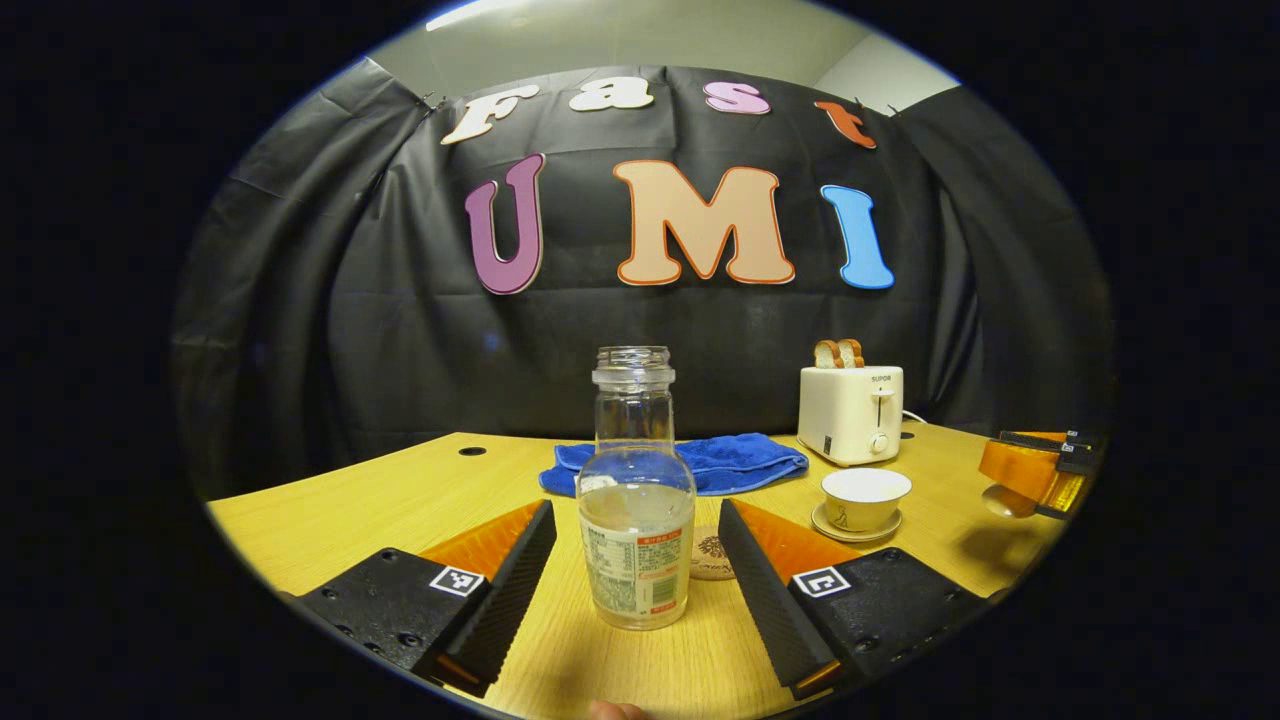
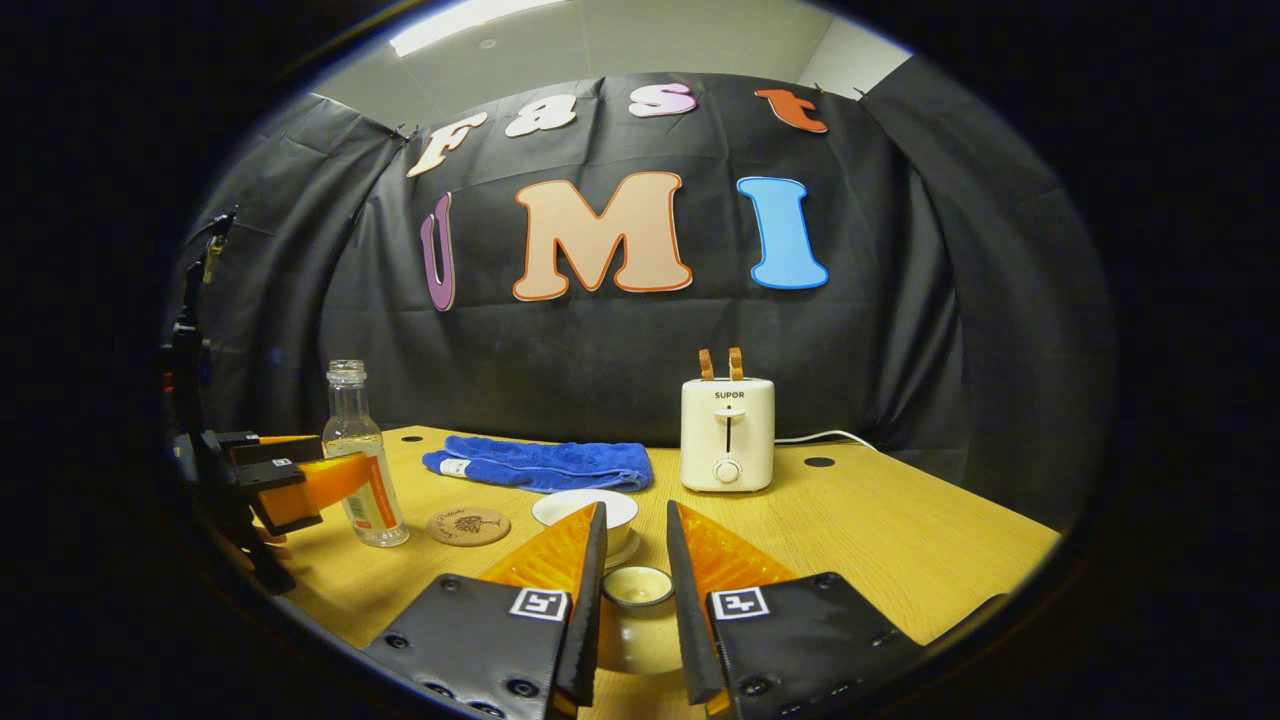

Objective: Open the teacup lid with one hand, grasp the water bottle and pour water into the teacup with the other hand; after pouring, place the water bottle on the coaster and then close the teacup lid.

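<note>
A clear, uncapped water bottle point(image 1: 636, 540), partly full, stands on the table between the fingers of my left gripper point(image 1: 636, 515). That gripper is open, with a gap on both sides of the bottle. Just behind the bottle lies a round wooden coaster point(image 1: 712, 555). The white teacup point(image 1: 865, 495) sits uncovered on its saucer to the right. My right gripper point(image 2: 635, 530) is shut on the teacup lid point(image 2: 637, 590), held above the table in front of the teacup point(image 2: 575, 505). In the right gripper view the bottle point(image 2: 352, 420) and left gripper point(image 2: 300, 480) are at far left.
A white toaster point(image 1: 850, 412) with bread slices stands at the back right, its cord trailing behind. A folded blue towel point(image 1: 720, 460) lies behind the bottle. The wooden table point(image 1: 340, 510) has cable holes near its back edge. The black cloth wall closes the back.
</note>
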Demonstrator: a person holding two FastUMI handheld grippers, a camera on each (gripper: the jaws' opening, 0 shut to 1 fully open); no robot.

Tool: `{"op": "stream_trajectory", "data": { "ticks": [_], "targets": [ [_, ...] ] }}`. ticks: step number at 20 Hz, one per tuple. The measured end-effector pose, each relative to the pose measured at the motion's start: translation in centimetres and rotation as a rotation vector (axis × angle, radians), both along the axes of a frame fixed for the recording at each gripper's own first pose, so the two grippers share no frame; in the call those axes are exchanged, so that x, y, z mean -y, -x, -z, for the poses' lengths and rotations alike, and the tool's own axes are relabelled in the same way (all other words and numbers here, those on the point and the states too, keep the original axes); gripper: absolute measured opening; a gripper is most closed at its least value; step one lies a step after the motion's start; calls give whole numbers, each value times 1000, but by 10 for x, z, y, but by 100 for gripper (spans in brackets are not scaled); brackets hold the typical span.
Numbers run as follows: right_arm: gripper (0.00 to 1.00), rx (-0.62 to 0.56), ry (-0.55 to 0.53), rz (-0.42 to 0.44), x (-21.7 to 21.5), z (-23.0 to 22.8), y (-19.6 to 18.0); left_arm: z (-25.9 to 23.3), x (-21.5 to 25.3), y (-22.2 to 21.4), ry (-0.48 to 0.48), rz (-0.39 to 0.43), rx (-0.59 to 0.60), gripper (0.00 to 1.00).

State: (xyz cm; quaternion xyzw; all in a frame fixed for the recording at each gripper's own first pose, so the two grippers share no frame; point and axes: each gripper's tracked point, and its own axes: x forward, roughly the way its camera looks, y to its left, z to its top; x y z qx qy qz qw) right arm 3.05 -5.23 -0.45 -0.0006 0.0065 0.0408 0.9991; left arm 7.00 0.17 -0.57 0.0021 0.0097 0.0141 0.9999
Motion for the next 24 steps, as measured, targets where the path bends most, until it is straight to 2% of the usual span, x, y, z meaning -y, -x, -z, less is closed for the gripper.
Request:
{"op": "stream_trajectory", "data": {
  "ticks": [11,13,18,21,24],
  "targets": [
    [37,0,0,-3,0,-1,0,2,3,-42,3,40,0,95],
    [38,-1,0,-1,0,-1,0,3,3,-41,0,36,-1,73],
    [38,-1,1,5,1,-1,0,3,1,-45,-18,19,-6,69],
    [38,0,1,17,4,-1,1,4,6,-51,-85,32,-13,68],
    [37,2,2,37,10,-1,1,3,10,-59,-230,48,-18,68]
  ]
}}
